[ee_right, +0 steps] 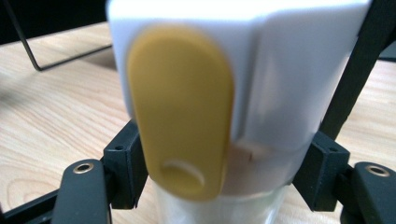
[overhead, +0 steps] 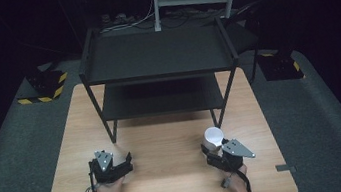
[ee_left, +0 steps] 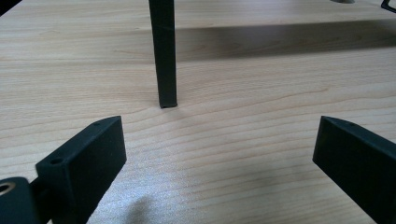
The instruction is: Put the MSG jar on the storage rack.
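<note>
Wooden counter under dark surroundings, black shelf rack at its far side, my left gripper near left with jaws apart, my right gripper near right with jaws clamped on a white cup with a yellow tab.

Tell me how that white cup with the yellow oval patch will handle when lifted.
The white cup with the yellow oval patch looks like smooth plastic, so probably light and somewhat slippery. It widens toward the top, so it may tip if nudged. The right gripper has its jaws against both sides, low down.
</note>
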`<state>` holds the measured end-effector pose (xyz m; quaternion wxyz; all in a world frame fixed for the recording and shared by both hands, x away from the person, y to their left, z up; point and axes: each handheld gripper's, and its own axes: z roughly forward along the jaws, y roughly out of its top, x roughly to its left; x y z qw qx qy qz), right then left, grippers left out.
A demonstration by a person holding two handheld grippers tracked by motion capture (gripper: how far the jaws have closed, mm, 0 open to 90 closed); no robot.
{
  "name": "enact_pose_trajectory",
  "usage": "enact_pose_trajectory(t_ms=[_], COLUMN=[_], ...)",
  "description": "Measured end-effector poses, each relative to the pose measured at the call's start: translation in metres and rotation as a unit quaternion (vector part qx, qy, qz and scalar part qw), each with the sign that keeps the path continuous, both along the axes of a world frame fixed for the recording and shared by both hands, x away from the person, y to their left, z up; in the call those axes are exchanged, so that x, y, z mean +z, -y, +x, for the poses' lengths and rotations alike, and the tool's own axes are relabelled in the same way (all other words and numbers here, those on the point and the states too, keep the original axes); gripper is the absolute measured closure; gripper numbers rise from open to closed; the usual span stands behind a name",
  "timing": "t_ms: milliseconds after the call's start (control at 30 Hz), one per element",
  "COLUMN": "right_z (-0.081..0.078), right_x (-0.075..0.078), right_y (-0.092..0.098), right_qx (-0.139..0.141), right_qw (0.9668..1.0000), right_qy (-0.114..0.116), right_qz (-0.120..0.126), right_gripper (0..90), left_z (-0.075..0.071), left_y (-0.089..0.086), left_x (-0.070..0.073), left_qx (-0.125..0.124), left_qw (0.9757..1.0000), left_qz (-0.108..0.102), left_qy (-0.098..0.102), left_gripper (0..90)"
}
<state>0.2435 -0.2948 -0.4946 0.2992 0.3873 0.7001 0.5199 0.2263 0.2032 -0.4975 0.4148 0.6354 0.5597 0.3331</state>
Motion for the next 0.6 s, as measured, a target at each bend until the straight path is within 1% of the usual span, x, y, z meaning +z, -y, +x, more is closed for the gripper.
enact_pose_trajectory(t_ms=[100,233,367,467,533,567,600], right_z=[0.004,0.006,0.006,0.007,0.007,0.007,0.009], right_x=[0.005,0.007,0.008,0.014,0.019,0.019,0.026], right_y=[0.001,-0.001,0.001,0.001,0.002,0.002,0.003], right_qx=[0.005,0.009,0.013,0.018,0.023,0.023,0.028], right_qw=[1.0,0.9999,0.9999,0.9998,0.9997,0.9997,0.9994], right_qy=[-0.004,-0.005,-0.004,0.005,0.01,0.01,0.016], right_qz=[0.0,-0.004,0.007,0.004,0.006,0.006,0.008], right_gripper=[29.8,29.9,30.0,30.0,30.0,30.0,30.0], left_z=[0.0,0.0,0.0,0.0,0.0,0.0,0.0], left_y=[0.0,0.0,-0.001,-0.001,-0.001,-0.001,-0.001], left_x=[0.0,0.0,0.0,0.0,0.0,0.0,0.0], left_qx=[0.0,0.0,-0.001,-0.001,-0.001,-0.001,-0.001], left_qw=[1.0,1.0,1.0,1.0,1.0,1.0,1.0], left_qz=[0.0,-0.001,-0.002,-0.003,-0.003,-0.003,-0.003], left_qy=[0.0,0.0,0.001,0.001,0.001,0.001,0.001], left_gripper=[2.9,2.8,2.8,2.8,2.8,2.8,2.8])
